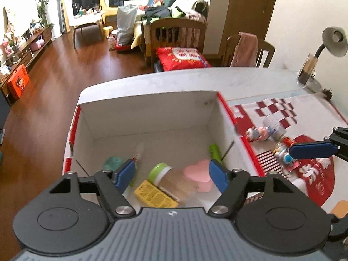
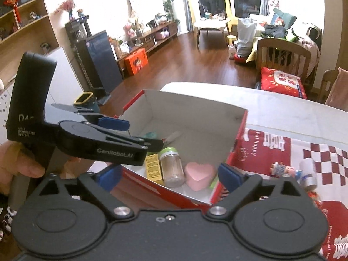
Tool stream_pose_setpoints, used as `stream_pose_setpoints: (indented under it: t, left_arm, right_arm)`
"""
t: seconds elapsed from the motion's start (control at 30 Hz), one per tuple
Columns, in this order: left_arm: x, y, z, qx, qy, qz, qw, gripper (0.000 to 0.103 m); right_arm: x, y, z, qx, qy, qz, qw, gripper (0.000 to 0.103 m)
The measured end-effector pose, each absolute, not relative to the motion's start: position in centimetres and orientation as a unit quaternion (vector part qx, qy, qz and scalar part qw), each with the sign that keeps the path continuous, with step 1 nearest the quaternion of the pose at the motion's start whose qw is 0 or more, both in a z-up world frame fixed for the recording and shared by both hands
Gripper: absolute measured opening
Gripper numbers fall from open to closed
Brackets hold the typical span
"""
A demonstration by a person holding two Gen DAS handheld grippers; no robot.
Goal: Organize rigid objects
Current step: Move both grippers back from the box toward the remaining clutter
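Note:
A red box with a white inside [image 1: 152, 117] [image 2: 195, 117] stands on the table. In it lie a green-lidded jar [image 1: 171, 178] [image 2: 171, 165], a pink heart-shaped box [image 1: 199, 171] [image 2: 199, 175], a yellow packet [image 1: 154, 194] [image 2: 153, 167], a green item [image 1: 214, 151] and a teal item [image 1: 112, 163]. My left gripper [image 1: 171, 175] hangs open and empty above the box; it also shows in the right wrist view [image 2: 121, 128]. My right gripper [image 2: 169, 175] is open and empty at the box's near right side. One of its fingers [image 1: 311, 150] shows in the left wrist view.
Small toy figures [image 1: 258, 133] [image 2: 282, 168] and a white cylinder [image 1: 274, 125] [image 2: 307, 173] lie on the red and white cloth [image 1: 304, 113] to the right of the box. A desk lamp [image 1: 332, 41] stands at the far right. Chairs [image 1: 178, 34] stand beyond the table's far edge.

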State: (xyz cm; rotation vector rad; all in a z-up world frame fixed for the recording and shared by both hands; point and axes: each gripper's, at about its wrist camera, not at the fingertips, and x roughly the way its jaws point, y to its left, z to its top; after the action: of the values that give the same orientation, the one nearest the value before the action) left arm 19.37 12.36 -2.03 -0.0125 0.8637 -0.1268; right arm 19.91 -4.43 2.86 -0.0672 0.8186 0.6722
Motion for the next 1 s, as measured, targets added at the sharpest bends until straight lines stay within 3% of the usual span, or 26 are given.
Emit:
stream_pose_setpoints:
  t: [0.1, 0.57, 1.0]
  left_arm:
    - [18.5, 11.2, -1.7, -0.012, 0.401, -0.057, 0.914, 0.079]
    - [16.4, 3.4, -1.3, -0.021, 0.363, -0.063, 0.93, 0.083]
    - [19.7, -5.6, -3.8, -0.015, 0.366, -0.08, 0.927, 0.083]
  right_arm:
    - [19.7, -6.1, 3.0, -0.027, 0.38, 0.318, 0.868, 0.102]
    - [19.7, -17.4, 2.6, -0.017, 0.355, 0.261, 0.897, 0.103]
    - [23.2, -25.5, -0.5, -0.047, 0.372, 0.22, 0.901, 0.102]
